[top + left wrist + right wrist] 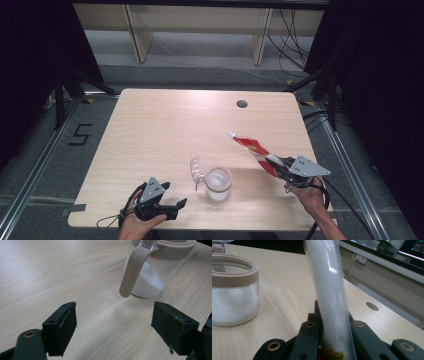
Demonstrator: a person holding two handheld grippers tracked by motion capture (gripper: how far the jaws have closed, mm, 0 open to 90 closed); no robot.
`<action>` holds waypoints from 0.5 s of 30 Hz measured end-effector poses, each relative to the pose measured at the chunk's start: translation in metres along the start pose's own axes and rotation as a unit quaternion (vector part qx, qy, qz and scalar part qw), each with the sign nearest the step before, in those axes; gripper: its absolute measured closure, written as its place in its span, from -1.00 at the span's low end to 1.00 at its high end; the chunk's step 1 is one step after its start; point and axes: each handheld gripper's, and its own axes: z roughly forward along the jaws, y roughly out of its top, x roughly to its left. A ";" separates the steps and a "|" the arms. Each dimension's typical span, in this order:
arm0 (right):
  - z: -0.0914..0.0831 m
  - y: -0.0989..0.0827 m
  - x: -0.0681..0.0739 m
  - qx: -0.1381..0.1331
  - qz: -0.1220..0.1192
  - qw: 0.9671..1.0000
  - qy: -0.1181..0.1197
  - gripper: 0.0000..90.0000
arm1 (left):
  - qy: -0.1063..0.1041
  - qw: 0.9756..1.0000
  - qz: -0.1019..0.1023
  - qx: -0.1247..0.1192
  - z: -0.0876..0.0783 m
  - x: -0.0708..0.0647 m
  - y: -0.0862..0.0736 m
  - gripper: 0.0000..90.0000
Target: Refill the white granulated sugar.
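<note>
A clear jar (218,184) with a pinkish rim holds white powder and stands near the table's front edge. Its hinged lid (196,170) hangs open on the left side. My right gripper (279,167) is shut on the lower end of a red and white bag (251,146), which slants up and to the left, to the right of the jar. In the right gripper view the bag (329,290) of white grains rises between the jaws of the right gripper (332,327), and the jar (234,290) stands at the left. My left gripper (174,196) is open to the left of the jar. In its own view the left gripper (113,325) has nothing between its jaws, and the jar (152,277) with its pinkish strap (132,270) stands just ahead.
The light wooden table (165,125) has a round cable hole (242,104) near its far right edge. Dark frame legs and cables stand on the floor at both sides.
</note>
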 end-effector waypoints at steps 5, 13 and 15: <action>0.003 -0.009 -0.004 -0.010 0.046 0.999 0.005 0.85 | -0.002 1.000 -0.008 -0.003 0.001 -0.001 -0.001 -0.56; 0.004 -0.022 -0.012 -0.012 0.048 0.999 -0.001 0.85 | -0.002 1.000 -0.007 -0.003 0.000 -0.001 0.000 -0.56; 0.004 -0.024 -0.013 -0.009 0.043 0.999 -0.002 0.84 | 0.000 1.000 -0.006 -0.002 0.000 -0.002 -0.001 -0.56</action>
